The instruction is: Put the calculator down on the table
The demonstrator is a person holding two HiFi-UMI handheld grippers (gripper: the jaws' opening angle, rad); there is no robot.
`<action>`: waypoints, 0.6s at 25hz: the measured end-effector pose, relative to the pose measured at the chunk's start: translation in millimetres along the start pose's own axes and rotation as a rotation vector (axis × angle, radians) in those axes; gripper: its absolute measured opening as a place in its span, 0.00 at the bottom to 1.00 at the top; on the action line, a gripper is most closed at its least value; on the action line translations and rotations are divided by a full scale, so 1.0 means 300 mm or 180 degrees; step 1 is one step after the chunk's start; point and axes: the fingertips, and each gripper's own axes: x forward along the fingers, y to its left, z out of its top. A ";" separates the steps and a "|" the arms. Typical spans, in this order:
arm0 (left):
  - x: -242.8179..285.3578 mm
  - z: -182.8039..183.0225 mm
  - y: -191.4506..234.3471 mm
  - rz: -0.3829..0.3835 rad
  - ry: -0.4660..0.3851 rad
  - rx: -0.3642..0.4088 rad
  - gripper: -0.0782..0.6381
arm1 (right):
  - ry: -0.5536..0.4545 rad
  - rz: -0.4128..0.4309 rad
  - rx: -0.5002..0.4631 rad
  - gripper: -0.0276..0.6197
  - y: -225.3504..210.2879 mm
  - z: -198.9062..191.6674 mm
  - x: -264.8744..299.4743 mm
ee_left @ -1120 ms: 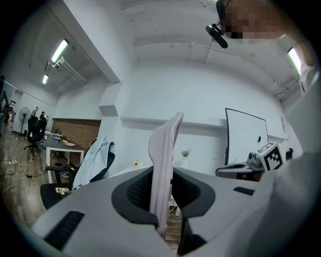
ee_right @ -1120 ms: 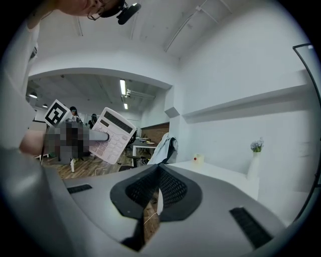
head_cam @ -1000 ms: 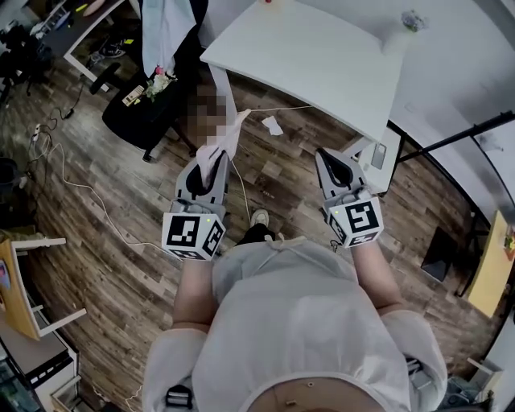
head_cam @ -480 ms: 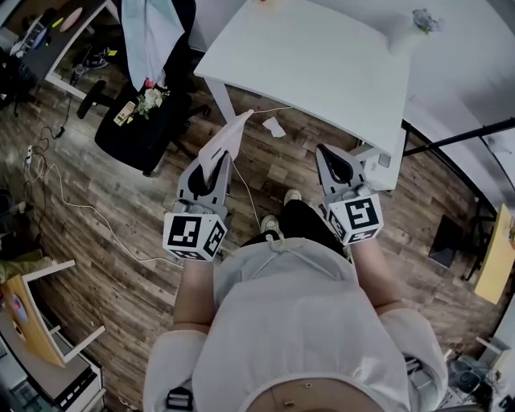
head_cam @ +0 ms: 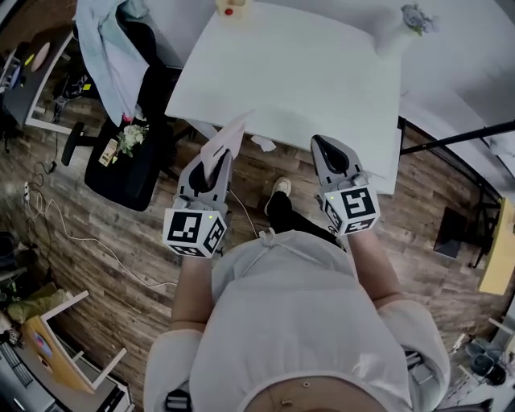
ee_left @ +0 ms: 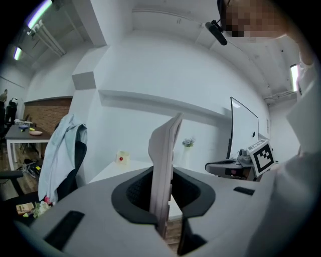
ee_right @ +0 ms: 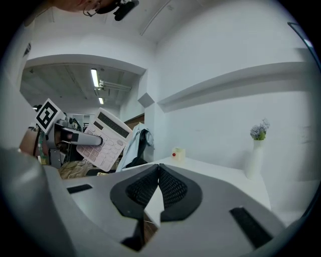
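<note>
Left gripper (ee_left: 163,193) was clamped on the calculator (ee_left: 164,150). Both pads pressed on its flat faces. It stood on edge, upright, sticking out past the fingertips.

Right gripper (ee_right: 158,173) had its pads together, tips touching, nothing between them.

From the right gripper view I saw the calculator's keypad face, tilted, off to the left and up in the air.

Head view: both grippers were out in front of my torso, side by side and well apart, pointing toward the near edge of the white table (head_cam: 322,88). The calculator's far end overlapped that edge in the head view. I couldn't tell whether it was actually over the top. It wasn't resting on the table; the rest of it hung above the wood floor (head_cam: 105,233).

On the table:
- a small box with a red dot (head_cam: 231,8) at the far left corner
- a vase of flowers (head_cam: 414,18) at the far right

The tabletop near the grippers was bare.

A black office chair (head_cam: 129,173) with a light jacket (head_cam: 105,56) draped over it stood left of the table.
</note>
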 end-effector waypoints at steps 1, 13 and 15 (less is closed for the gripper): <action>0.065 0.003 0.016 -0.0039 0.0030 -0.0007 0.24 | 0.0011 -0.0036 0.0005 0.05 -0.043 0.004 0.044; 0.671 -0.164 0.042 -0.0579 0.0756 -0.0154 0.24 | 0.0374 -0.0356 0.0272 0.05 -0.439 -0.140 0.347; 0.752 -0.212 0.028 -0.0652 0.0885 -0.0198 0.24 | 0.0432 -0.0435 0.0341 0.05 -0.505 -0.177 0.366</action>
